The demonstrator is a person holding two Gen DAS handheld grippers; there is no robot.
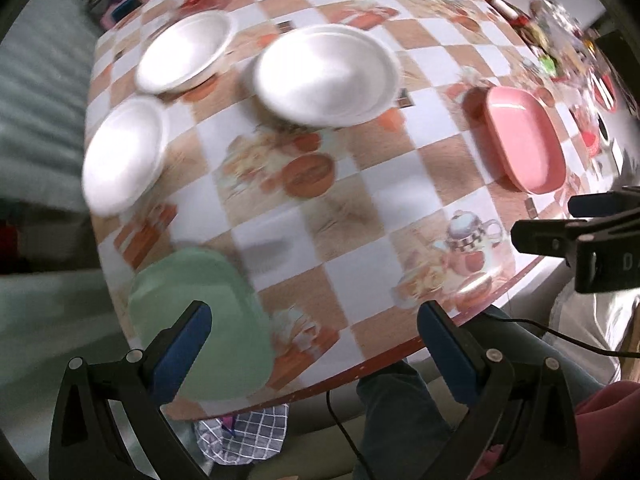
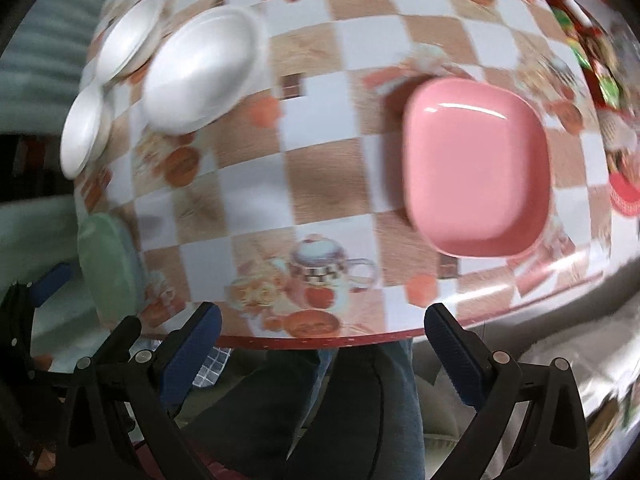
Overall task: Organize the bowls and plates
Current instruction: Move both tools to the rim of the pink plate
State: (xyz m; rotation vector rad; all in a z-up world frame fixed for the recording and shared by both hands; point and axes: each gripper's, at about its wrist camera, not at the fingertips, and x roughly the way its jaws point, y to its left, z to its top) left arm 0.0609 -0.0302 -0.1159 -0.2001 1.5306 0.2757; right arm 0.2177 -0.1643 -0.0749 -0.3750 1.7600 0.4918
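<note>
Jaws of both grippers wide apart, empty, above checkered table (image 2: 320, 168) near pink plate (image 2: 476, 168).

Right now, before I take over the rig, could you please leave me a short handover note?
Left tool: open, empty, above the table's near edge beside the green plate.
Right tool: open, empty, at the near edge, facing the pink plate.
Three white bowls sit apart on the checked table; whether the largest is already a stack, I cannot tell.
Done: nothing visibly grouped.
Left: gather the bowls together, and the plates.
</note>
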